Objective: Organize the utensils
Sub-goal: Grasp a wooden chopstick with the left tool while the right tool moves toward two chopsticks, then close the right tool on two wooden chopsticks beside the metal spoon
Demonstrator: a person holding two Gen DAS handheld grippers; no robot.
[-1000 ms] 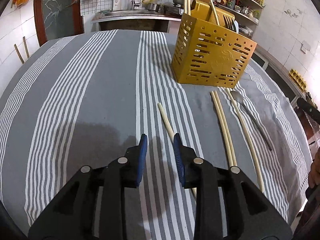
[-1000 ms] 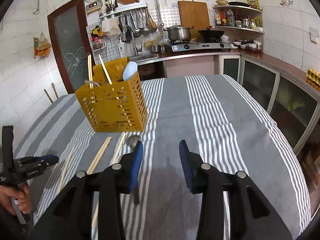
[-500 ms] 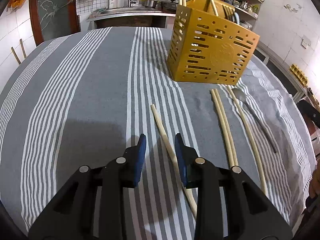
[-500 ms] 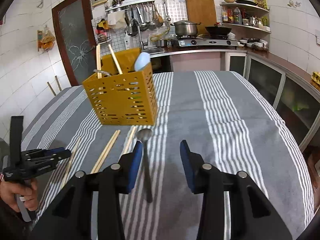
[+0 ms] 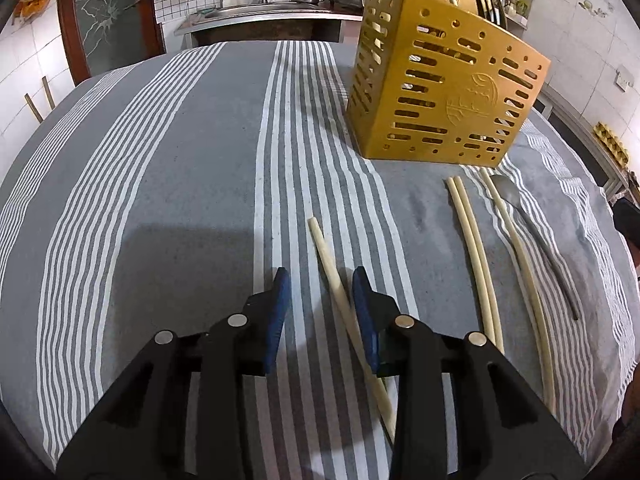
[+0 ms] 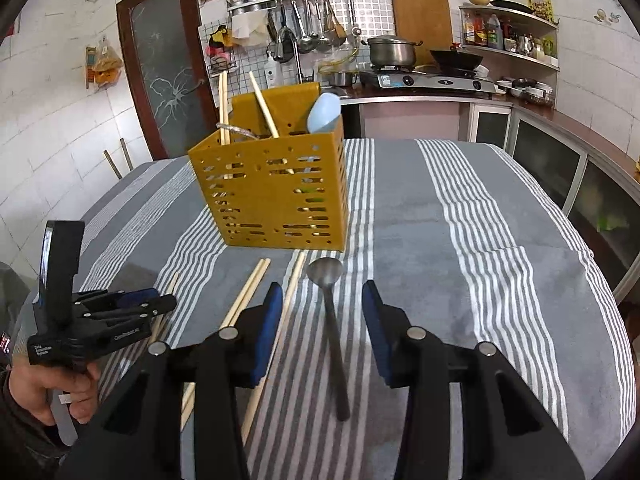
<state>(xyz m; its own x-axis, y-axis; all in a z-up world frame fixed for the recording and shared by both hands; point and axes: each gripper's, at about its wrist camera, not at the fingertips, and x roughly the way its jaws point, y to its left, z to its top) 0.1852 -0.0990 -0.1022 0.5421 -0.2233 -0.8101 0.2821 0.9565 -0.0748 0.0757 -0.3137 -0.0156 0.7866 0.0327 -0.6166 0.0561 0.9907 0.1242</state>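
Observation:
A yellow slotted utensil holder point(image 5: 440, 96) stands on the striped tablecloth, with chopsticks and a blue spoon point(image 6: 323, 112) in it; it also shows in the right wrist view point(image 6: 272, 196). My left gripper point(image 5: 320, 284) is open, low over the cloth, its jaws on either side of a single pale chopstick point(image 5: 324, 252). A pair of chopsticks point(image 5: 472, 248), one more chopstick point(image 5: 520, 264) and a metal spoon point(image 5: 532, 232) lie to its right. My right gripper point(image 6: 320, 300) is open, jaws on either side of the metal spoon's point(image 6: 330, 300) handle. The left gripper also shows at the left of the right wrist view point(image 6: 160, 304).
The grey and white striped tablecloth point(image 5: 180, 160) covers the whole table. Behind it are a kitchen counter with a sink point(image 5: 260, 4), a stove with a pot point(image 6: 392, 50) and shelves. The table's right edge drops off near glass cabinets point(image 6: 580, 176).
Both grippers have moved forward and down. The left one now has the single chopstick between its open jaws. The right one now has the spoon handle between its open jaws.

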